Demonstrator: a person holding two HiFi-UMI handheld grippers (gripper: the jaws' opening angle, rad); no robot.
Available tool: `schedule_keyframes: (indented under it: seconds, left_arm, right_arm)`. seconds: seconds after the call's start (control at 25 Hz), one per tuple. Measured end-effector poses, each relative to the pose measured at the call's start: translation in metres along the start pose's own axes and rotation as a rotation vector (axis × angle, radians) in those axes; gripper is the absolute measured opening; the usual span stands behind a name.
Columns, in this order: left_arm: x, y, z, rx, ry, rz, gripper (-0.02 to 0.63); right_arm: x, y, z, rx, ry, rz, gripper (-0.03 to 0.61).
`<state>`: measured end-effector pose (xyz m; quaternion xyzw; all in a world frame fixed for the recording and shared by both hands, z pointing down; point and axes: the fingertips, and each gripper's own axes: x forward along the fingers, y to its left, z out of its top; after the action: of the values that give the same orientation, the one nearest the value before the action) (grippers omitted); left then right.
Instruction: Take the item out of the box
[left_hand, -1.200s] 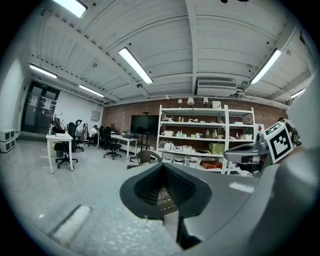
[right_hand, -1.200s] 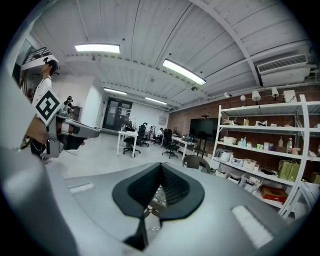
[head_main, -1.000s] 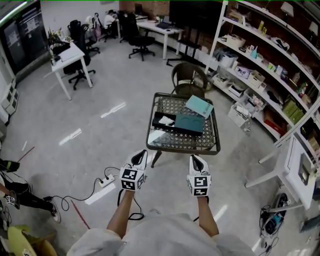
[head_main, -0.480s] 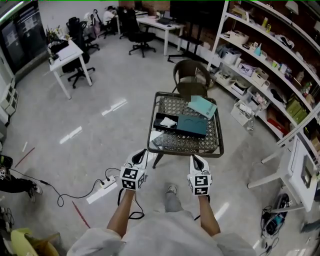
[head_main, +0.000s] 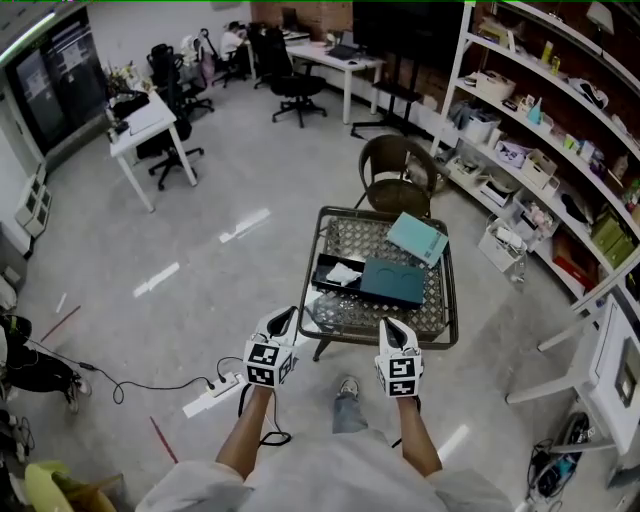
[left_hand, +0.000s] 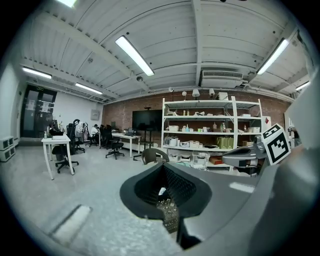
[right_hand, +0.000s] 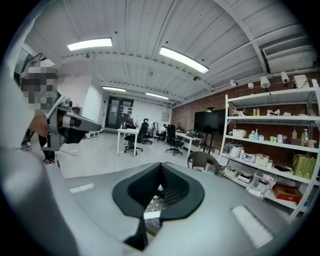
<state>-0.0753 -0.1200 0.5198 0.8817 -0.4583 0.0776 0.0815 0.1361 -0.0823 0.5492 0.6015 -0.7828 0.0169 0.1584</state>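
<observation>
A black open box (head_main: 332, 270) lies on the small wicker-and-glass table (head_main: 452, 300), with a white item (head_main: 345, 273) inside it. A dark teal lid (head_main: 392, 283) rests against the box's right side, and a lighter teal flat box (head_main: 417, 238) lies at the table's far right corner. My left gripper (head_main: 284, 316) and right gripper (head_main: 386, 325) are both shut and empty, side by side, short of the table's near edge. In the left gripper view the white item (left_hand: 161, 191) shows through the notch of the shut jaws. The right gripper view shows the table's patterned top (right_hand: 152, 206) the same way.
A round wicker chair (head_main: 398, 165) stands behind the table. Long shelves (head_main: 560, 130) full of boxes run along the right. A power strip (head_main: 212, 396) and its cable lie on the floor at the left. Desks and office chairs (head_main: 170, 110) stand far off.
The person has stepped toward the table. Both grippers have come forward together and now hang just before its near edge. Both stay shut.
</observation>
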Motion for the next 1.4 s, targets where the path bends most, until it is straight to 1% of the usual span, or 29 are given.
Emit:
schedule_keyframes:
  seconds: [0.24, 0.48, 0.6, 0.76, 0.92, 1.0, 1.24, 1.4]
  left_arm:
    - [0.071, 0.011, 0.033, 0.016, -0.006, 0.027, 0.005]
    - [0.138, 0.035, 0.059, 0.015, -0.013, 0.074, 0.005]
    - [0.164, 0.046, 0.067, 0.012, -0.013, 0.096, 0.005]
    - [0.192, 0.060, 0.072, 0.005, -0.013, 0.121, 0.005]
    - [0.210, 0.067, 0.068, -0.007, -0.004, 0.132, 0.005]
    - [0.214, 0.071, 0.065, -0.013, 0.005, 0.136, 0.005]
    - [0.218, 0.086, 0.051, -0.029, 0.037, 0.132, 0.005]
    - [0.228, 0.102, 0.041, -0.039, 0.059, 0.115, 0.005]
  right_arm:
    - [0.061, -0.050, 0.020, 0.006, -0.017, 0.029, 0.000]
    - [0.130, -0.097, 0.043, 0.002, -0.040, 0.062, 0.000]
    - [0.161, -0.113, 0.052, -0.006, -0.048, 0.080, 0.000]
    - [0.194, -0.127, 0.054, -0.014, -0.048, 0.106, 0.000]
    - [0.213, -0.135, 0.056, -0.012, -0.039, 0.119, 0.000]
    - [0.219, -0.135, 0.050, -0.011, -0.025, 0.128, 0.000]
    - [0.232, -0.121, 0.038, -0.008, 0.013, 0.144, 0.000]
    - [0.243, -0.113, 0.034, -0.014, 0.028, 0.146, 0.000]
